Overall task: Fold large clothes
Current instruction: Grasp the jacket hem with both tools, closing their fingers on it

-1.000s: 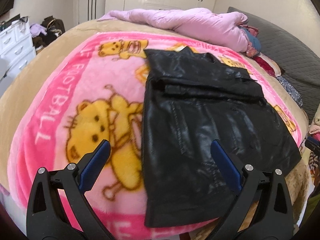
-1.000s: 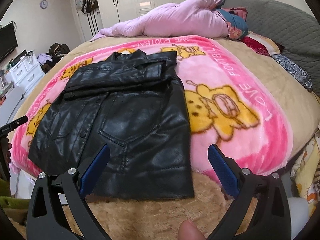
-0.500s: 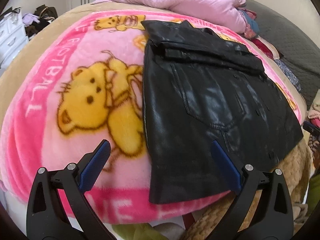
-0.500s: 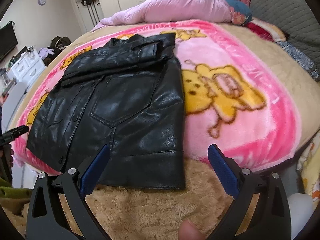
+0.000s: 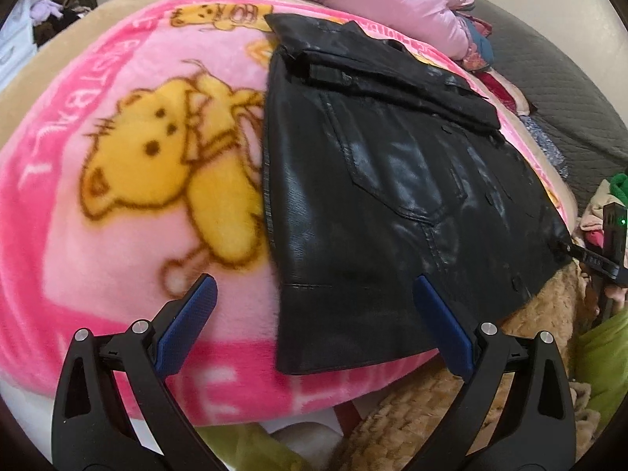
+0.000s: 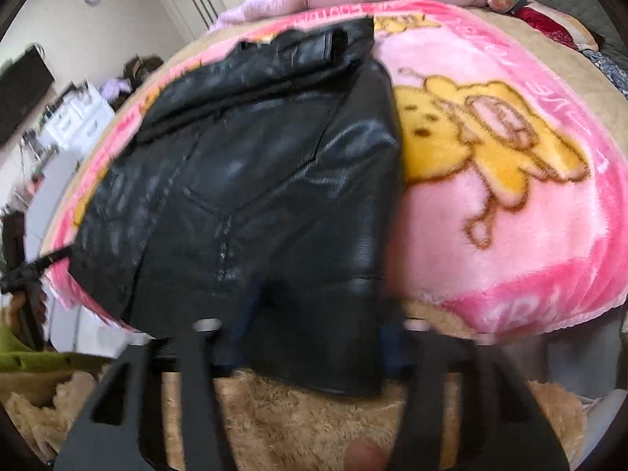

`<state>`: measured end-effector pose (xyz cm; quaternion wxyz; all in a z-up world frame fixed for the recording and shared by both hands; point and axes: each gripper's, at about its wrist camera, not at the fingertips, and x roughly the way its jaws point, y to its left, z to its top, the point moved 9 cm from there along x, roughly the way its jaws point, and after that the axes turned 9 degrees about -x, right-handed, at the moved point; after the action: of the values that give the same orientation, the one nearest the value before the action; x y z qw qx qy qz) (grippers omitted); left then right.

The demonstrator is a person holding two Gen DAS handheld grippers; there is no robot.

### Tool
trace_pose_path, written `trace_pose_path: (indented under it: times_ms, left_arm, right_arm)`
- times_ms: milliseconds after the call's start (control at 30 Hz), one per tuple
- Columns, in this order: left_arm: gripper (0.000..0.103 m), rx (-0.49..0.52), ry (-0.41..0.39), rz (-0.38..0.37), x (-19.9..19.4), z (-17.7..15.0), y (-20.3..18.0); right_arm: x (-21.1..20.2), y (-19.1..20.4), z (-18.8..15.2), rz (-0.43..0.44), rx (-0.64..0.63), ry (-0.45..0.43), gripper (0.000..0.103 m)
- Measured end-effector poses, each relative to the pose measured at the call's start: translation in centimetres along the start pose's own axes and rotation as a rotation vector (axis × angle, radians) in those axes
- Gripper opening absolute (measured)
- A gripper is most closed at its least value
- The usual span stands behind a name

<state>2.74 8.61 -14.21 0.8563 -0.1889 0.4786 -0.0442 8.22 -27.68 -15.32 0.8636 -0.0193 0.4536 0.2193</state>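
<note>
Our right gripper (image 6: pixel 314 337) is blurred, jaws closing about the black jacket (image 6: pixel 255 180) hem; grip unclear. Left gripper (image 5: pixel 314 325) gapes, empty. Jacket lies on pink blanket (image 5: pixel 117 235), bed.

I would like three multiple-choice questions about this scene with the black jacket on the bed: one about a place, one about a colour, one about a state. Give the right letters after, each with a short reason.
1. Where does the black jacket lie?
A. on the pink bear blanket
B. on the floor
C. on the white drawers

2. What colour are the pads of the left gripper?
A. red
B. blue
C. white

3. How is the left gripper?
A. shut on the jacket
B. shut on the blanket
C. open, holding nothing

Answers:
1 A, the jacket is spread on the blanket.
2 B, both pads are blue.
3 C, its fingers stand wide apart above the jacket's hem.
</note>
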Motion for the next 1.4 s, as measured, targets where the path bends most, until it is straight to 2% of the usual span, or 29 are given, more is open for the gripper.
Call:
trace_pose_path:
  times_ms: [33, 100, 133, 167, 267, 333, 400, 500, 633, 700, 767, 1033, 1200, 1400]
  left_arm:
    - [0.092, -0.004, 0.005, -0.009, 0.2, -0.2, -0.2]
    - [0.075, -0.002, 0.012, -0.019, 0.6, -0.4, -0.7]
    - [0.070, 0.000, 0.014, -0.018, 0.8, -0.5, -0.9]
    - [0.059, 0.000, 0.017, -0.025, 1.0, -0.6, -1.1]
    - [0.050, -0.014, 0.018, -0.032, 1.7, -0.8, -1.0]
    - [0.039, -0.035, 0.009, -0.045, 1.7, -0.7, -0.9]
    - [0.023, -0.036, -0.001, -0.064, 1.3, -0.6, -1.0]
    - [0.015, -0.001, -0.034, -0.066, 0.3, -0.1, -1.6]
    - [0.013, -0.009, -0.072, -0.113, -1.7, 0.8, -1.7]
    - [0.006, -0.010, -0.097, -0.133, -2.7, 1.5, -1.8]
    - [0.006, -0.017, -0.122, -0.163, -4.0, 2.2, -2.0]
    - [0.005, -0.007, -0.187, -0.210, -6.2, 4.8, -2.4]
    - [0.006, -0.006, -0.234, -0.247, -7.0, 7.0, -3.1]
    - [0.006, -0.011, -0.309, -0.286, -7.9, 10.7, -4.2]
  right_arm:
    - [-0.5, -0.1, 0.2, 0.008, 0.005, -0.021, 0.022]
    - [-1.7, 0.1, 0.7, 0.053, 0.020, -0.079, 0.018]
    - [-2.0, 0.3, 0.9, 0.058, 0.018, -0.094, 0.016]
    - [-2.3, 0.5, 1.0, 0.049, 0.010, -0.105, 0.015]
    - [-2.7, 0.6, 1.5, 0.055, 0.031, -0.123, 0.012]
    - [-3.1, 0.6, 1.7, 0.071, 0.053, -0.140, 0.012]
    - [-3.5, 0.5, 1.8, 0.081, 0.076, -0.151, 0.011]
    - [-4.1, 0.5, 1.6, 0.080, 0.089, -0.165, 0.010]
    - [-4.8, 0.6, 1.5, 0.100, 0.105, -0.187, 0.009]
    - [-5.5, 0.8, 1.5, 0.110, 0.111, -0.204, 0.009]
    - [-6.2, 1.0, 1.8, 0.112, 0.114, -0.221, 0.009]
    - [-9.2, 1.7, 4.0, 0.101, 0.128, -0.299, 0.009]
    - [-9.9, 0.9, 6.0, 0.110, 0.221, -0.351, 0.009]
    - [-11.0, 0.6, 9.1, 0.100, 0.265, -0.412, 0.009]
